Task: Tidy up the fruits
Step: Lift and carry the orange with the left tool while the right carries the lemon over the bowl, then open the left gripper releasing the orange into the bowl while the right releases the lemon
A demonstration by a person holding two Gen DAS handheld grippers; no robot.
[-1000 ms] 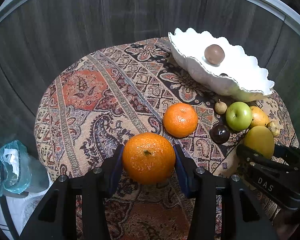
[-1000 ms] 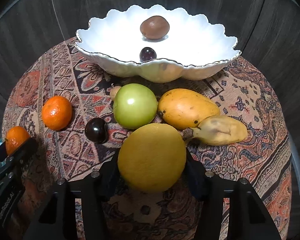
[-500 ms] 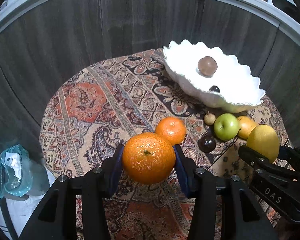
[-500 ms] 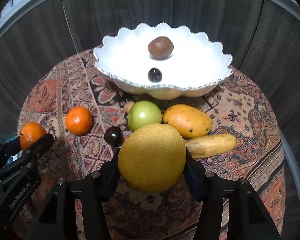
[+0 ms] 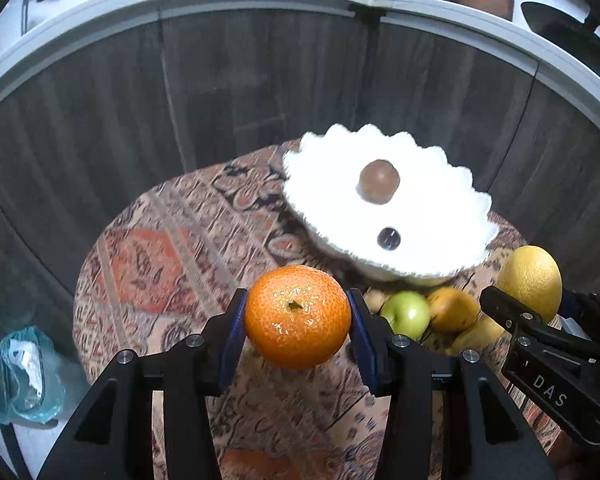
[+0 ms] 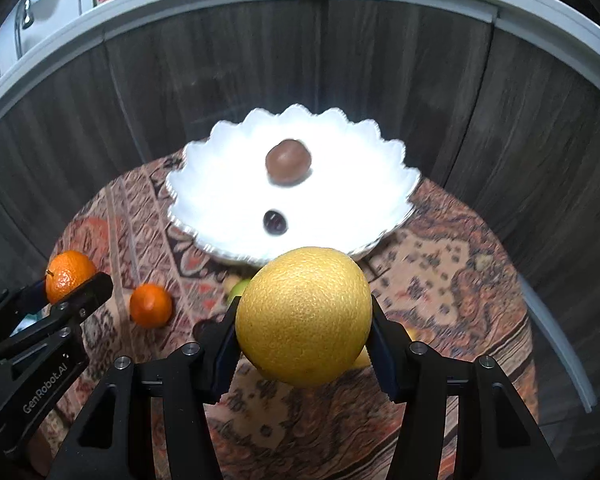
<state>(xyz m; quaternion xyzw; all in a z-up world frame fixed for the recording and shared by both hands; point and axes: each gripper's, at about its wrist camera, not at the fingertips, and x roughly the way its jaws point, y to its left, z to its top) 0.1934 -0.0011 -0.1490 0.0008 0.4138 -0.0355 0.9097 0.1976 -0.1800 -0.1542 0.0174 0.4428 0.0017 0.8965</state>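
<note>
Both grippers are clamped on fruit above the round patterned tablecloth (image 5: pixel 148 264): the left gripper (image 5: pixel 296 320) has its blue pads pressed to either side of an orange mandarin (image 5: pixel 297 316), low in the centre of the left wrist view, and the right gripper (image 6: pixel 304 320) pinches a larger yellow citrus (image 6: pixel 304 316) in the same spot of the right wrist view. Slippage looks the main risk, since each round, smooth-skinned fruit is held only at its widest point and could roll free if tilted or jolted; the two tools also sit close side by side (each shows at the edge of the other's view) and could knock together over the dish. A scalloped white bowl (image 6: pixel 220 184), upper centre of the right view beyond the fingertips, already holds a brown fruit (image 6: pixel 288 161) and a dark plum (image 6: pixel 275 222). A second mandarin (image 6: pixel 151 305), a green apple (image 5: pixel 406 314) and other fruit lie on the cloth just in front of the bowl.
</note>
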